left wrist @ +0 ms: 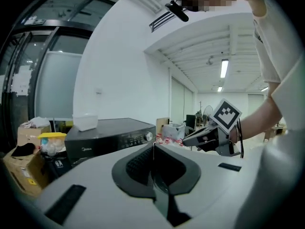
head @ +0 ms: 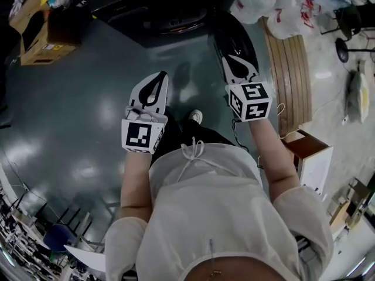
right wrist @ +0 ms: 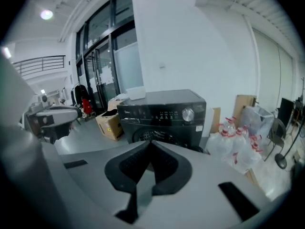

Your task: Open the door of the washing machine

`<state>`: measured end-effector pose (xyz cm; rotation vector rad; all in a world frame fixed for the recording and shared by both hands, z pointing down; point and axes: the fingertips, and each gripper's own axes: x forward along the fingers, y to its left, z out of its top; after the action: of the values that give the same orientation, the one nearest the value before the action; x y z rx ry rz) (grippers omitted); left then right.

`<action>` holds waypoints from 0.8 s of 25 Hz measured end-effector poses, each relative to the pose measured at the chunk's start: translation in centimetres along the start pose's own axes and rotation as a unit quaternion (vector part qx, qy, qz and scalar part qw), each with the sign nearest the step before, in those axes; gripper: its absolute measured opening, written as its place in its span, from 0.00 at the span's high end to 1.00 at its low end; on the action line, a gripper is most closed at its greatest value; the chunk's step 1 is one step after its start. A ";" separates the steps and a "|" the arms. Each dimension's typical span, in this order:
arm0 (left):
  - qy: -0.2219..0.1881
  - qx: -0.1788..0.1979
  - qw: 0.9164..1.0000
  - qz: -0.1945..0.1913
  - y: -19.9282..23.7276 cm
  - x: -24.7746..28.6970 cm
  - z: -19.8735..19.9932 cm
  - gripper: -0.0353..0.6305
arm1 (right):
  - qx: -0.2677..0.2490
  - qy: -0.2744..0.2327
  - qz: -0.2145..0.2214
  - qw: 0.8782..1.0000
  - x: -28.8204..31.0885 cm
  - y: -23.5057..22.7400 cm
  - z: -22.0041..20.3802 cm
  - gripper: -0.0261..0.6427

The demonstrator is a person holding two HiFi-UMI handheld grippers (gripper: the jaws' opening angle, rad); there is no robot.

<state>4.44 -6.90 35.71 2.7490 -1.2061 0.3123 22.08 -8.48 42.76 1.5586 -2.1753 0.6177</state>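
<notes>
The dark front-loading washing machine (head: 158, 10) stands ahead on the floor. In the right gripper view its body (right wrist: 162, 111) faces me, and its round door (right wrist: 159, 136) looks closed. My right gripper (right wrist: 150, 142) is shut with nothing in it and points at the machine from some distance. My left gripper (left wrist: 153, 147) also looks shut and empty, and the machine (left wrist: 109, 137) lies to its left. From above, both the left gripper (head: 153, 84) and the right gripper (head: 233, 60) hang in the air short of the machine, touching nothing.
An open cardboard box (head: 44, 34) sits left of the machine, and plastic bags of bottles (head: 275, 4) lie to its right. A round slatted wooden piece (head: 290, 81) lies on the floor at right. A white tub (right wrist: 136, 93) rests on the machine's top.
</notes>
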 end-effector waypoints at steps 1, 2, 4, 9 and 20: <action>-0.002 0.000 1.000 0.010 0.9 -0.7 0.7 0.91 | -0.017 -0.011 0.005 1.000 0.1 0.9 1.4 0.95; -0.002 -0.002 1.000 0.020 1.7 -1.4 1.4 0.91 | -0.035 -0.021 0.009 0.999 0.1 1.7 2.8 0.95; 0.001 0.000 0.999 0.043 3.4 -3.0 2.7 0.91 | -0.065 -0.039 0.020 0.997 0.2 3.4 5.4 0.95; -0.030 0.009 0.996 0.078 6.6 -6.5 7.0 0.91 | -0.088 -0.084 0.055 0.991 -0.5 7.5 10.7 0.95; -0.066 0.034 0.990 0.119 9.7 -12.3 13.4 0.91 | -0.131 -0.190 0.092 0.969 -4.7 13.6 18.7 0.95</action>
<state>-8.95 -7.28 20.07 2.7210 -1.5920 0.1982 9.46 -11.49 23.05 1.4331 -2.5785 0.0705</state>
